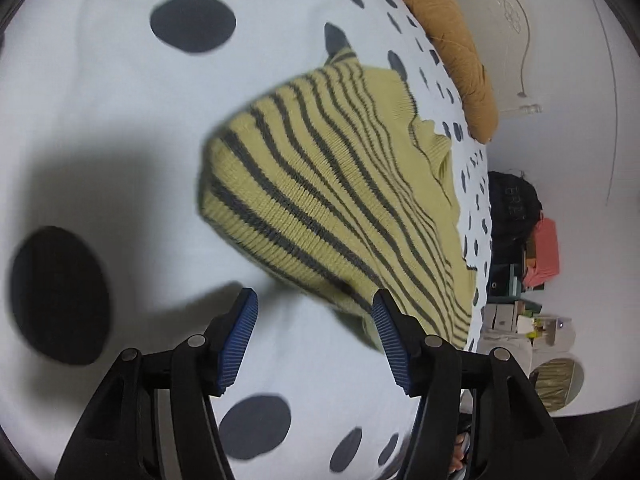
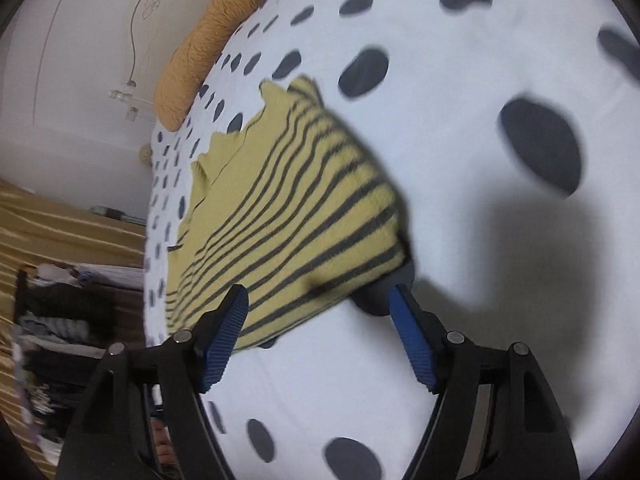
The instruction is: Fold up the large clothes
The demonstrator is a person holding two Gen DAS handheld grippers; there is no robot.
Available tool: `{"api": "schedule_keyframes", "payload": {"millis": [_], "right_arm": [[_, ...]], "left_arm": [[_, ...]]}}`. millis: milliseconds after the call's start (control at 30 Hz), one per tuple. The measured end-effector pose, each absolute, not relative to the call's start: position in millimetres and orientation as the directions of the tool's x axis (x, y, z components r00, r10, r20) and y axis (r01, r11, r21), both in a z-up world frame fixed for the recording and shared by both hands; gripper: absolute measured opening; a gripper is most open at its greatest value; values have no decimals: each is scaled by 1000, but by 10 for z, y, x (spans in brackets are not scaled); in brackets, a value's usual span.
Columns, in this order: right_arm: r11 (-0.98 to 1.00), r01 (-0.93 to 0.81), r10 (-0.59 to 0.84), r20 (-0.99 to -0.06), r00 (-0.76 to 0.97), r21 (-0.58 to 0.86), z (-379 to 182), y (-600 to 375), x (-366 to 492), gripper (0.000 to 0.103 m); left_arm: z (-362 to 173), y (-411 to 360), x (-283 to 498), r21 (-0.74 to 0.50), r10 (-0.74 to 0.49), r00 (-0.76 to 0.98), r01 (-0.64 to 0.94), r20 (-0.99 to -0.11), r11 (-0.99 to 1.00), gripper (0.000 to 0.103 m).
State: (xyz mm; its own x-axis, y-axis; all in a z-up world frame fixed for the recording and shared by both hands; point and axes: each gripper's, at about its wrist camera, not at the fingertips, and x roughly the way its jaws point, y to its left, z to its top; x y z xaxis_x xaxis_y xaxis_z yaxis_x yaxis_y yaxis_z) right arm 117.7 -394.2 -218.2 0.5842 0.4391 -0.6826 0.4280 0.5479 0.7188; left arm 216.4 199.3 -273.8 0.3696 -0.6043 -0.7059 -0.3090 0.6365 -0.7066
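Note:
A yellow knit sweater with dark stripes (image 1: 332, 200) lies folded on a white bedspread with dark spots (image 1: 120, 120). It also shows in the right wrist view (image 2: 296, 208). My left gripper (image 1: 314, 304) is open and empty, its blue pads (image 1: 240, 332) just short of the sweater's near ribbed hem, the right pad beside the hem's corner. My right gripper (image 2: 320, 300) is open and empty, its jaws wide apart on either side of the sweater's near edge, a little above the bedspread (image 2: 460, 80).
An orange-brown pillow (image 1: 452, 44) lies at the bed's far end by the white wall; it also shows in the right wrist view (image 2: 200, 52). Bags and boxes (image 1: 524, 248) stand on the floor beside the bed. A gold cloth and a cluttered shelf (image 2: 60, 312) stand left.

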Motion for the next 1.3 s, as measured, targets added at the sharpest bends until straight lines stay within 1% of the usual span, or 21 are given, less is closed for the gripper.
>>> {"api": "schedule_keyframes", "payload": {"millis": [133, 167, 200, 233, 267, 333, 433, 500, 600, 667, 733, 767, 800, 833, 900, 933, 967, 1100, 1200, 1267, 1300], "right_arm": [[495, 455, 472, -669, 574, 740, -2478, -3782, 1461, 73], [487, 455, 469, -663, 584, 745, -2548, -3756, 1544, 67], [496, 471, 440, -679, 588, 729, -2558, -3762, 1578, 38], [521, 483, 421, -704, 572, 704, -2536, -3770, 1638, 23], [544, 481, 397, -716, 574, 687, -2455, -3782, 1671, 21], [634, 437, 326, -734, 596, 637, -2156, -3774, 1682, 14], [737, 374, 265, -750, 606, 563, -1853, -3741, 1682, 13], [766, 396, 240, -796, 556, 507, -2021, -3759, 1740, 13], [740, 449, 249, -824, 509, 501, -2452, -3910, 1686, 13], [653, 474, 304, -777, 551, 591, -2507, -4043, 1557, 16], [613, 501, 313, -770, 556, 611, -2426, -4132, 1462, 32], [601, 508, 309, -765, 565, 617, -2356, -4176, 1403, 37], [605, 503, 306, -764, 568, 617, -2301, -4197, 1368, 48], [625, 498, 296, -773, 561, 601, -2237, -4220, 1333, 53], [621, 474, 307, -751, 585, 624, -2156, -4239, 1245, 59], [603, 464, 329, -732, 597, 649, -2158, -4214, 1183, 70], [583, 465, 351, -722, 596, 667, -2190, -4172, 1150, 74], [517, 434, 433, -663, 611, 738, -2489, -3927, 1264, 74], [483, 414, 419, -619, 664, 772, -2567, -3866, 1438, 74], [488, 397, 416, -607, 677, 777, -2565, -3839, 1653, 74], [497, 397, 411, -613, 675, 771, -2559, -3825, 1765, 69]], "left_arm": [[-3074, 1891, 2365, -767, -642, 421, -363, -641, 529, 68], [-3103, 1890, 2427, -767, -635, 430, -373, -642, 522, 65], [-3099, 1909, 2473, -745, -611, 427, -388, -667, 543, 47], [-3044, 1932, 2506, -717, -573, 432, -398, -697, 572, 33], [-2962, 1977, 2537, -715, -557, 451, -385, -698, 584, 16], [-2777, 2036, 2509, -709, -541, 469, -343, -698, 616, 11], [-2606, 2055, 2436, -604, -451, 449, -296, -772, 740, 11], [-2898, 2114, 2452, -585, -455, 386, -358, -802, 728, 11], [-3178, 2447, 2318, -730, -580, 444, -431, -683, 529, 11], [-3079, 2574, 2223, -730, -560, 468, -437, -684, 526, 11], [-2896, 2638, 2142, -706, -519, 481, -424, -707, 568, 13], [-2808, 2661, 2131, -694, -500, 488, -411, -715, 591, 14], [-2716, 2696, 2114, -666, -467, 489, -402, -737, 629, 13], [-2660, 2745, 2066, -648, -451, 483, -406, -751, 644, 14], [-2674, 2801, 1992, -700, -504, 493, -405, -709, 588, 25], [-2693, 2785, 1971, -726, -532, 499, -403, -685, 557, 30], [-2767, 2711, 1932, -758, -571, 501, -393, -651, 520, 39], [-2950, 2532, 1834, -800, -635, 487, -381, -600, 463, 41], [-3096, 2325, 2048, -826, -657, 503, -385, -561, 411, 41], [-3097, 2233, 2194, -821, -650, 502, -377, -571, 430, 41], [-3087, 2169, 2305, -810, -641, 496, -363, -586, 460, 41]]}}
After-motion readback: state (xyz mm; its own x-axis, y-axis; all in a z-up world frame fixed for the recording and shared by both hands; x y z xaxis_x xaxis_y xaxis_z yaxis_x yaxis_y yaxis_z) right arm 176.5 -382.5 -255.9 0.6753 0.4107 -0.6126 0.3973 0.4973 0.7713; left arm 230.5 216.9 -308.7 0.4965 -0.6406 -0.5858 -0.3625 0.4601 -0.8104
